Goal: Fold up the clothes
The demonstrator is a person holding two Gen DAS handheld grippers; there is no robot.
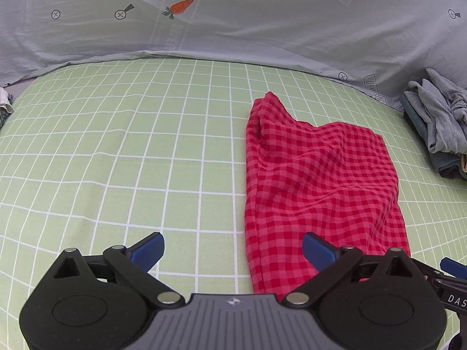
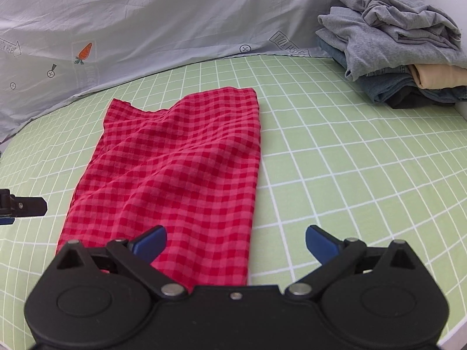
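Observation:
A red checked garment (image 1: 318,180) lies folded into a long strip on the green grid sheet (image 1: 116,145), running away from me. In the right wrist view the garment (image 2: 181,169) fills the middle. My left gripper (image 1: 233,248) is open and empty, above the strip's near left edge. My right gripper (image 2: 236,242) is open and empty, above the strip's near right edge. Part of the right gripper (image 1: 452,265) shows at the right edge of the left wrist view, and part of the left gripper (image 2: 23,207) shows at the left edge of the right wrist view.
A pile of folded clothes (image 2: 402,55), grey on top, sits at the far right; it also shows in the left wrist view (image 1: 437,125). A pale blue printed cloth (image 1: 233,14) rises behind the green sheet. A small bundle of fabric (image 1: 5,102) lies at the far left edge.

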